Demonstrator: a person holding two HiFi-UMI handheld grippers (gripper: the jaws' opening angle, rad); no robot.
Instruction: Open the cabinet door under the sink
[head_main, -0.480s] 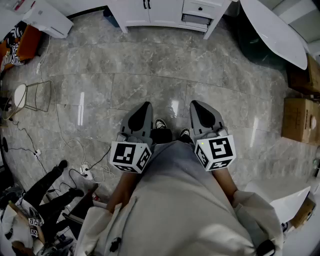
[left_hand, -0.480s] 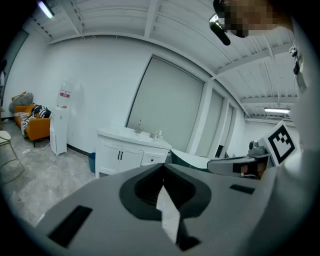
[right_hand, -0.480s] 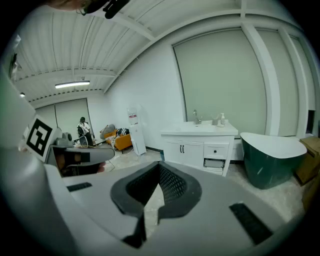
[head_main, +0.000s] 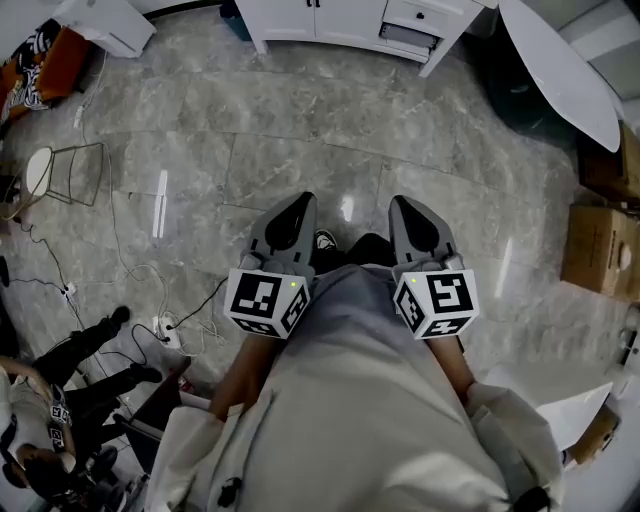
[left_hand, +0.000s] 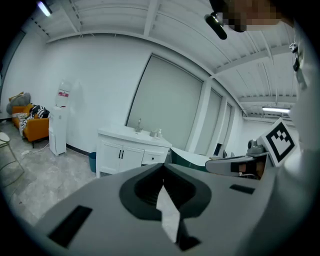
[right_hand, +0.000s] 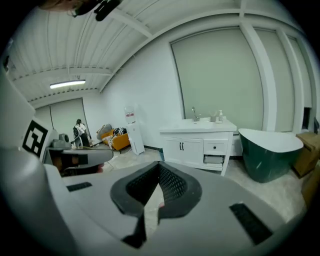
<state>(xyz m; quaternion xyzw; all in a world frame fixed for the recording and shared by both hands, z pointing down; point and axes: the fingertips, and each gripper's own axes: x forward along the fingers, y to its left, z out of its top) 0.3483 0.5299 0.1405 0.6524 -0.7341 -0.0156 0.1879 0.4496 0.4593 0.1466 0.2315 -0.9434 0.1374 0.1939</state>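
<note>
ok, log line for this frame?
left hand-held gripper: shut, empty | right hand-held gripper: shut, empty | cabinet doors: shut, far off

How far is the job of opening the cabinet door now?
Nothing is done: the cabinet doors are shut. Nothing is in hand: the left gripper and right gripper have their jaws together, empty, far from them. To do: approach, grasp a handle, pull.

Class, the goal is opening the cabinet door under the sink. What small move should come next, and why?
Probably step forward towards the white sink cabinet: it stands far across the grey stone floor. The left gripper and right gripper sit close to the person's body, jaws together and empty, so the doors' black handles seem out of reach.
</note>
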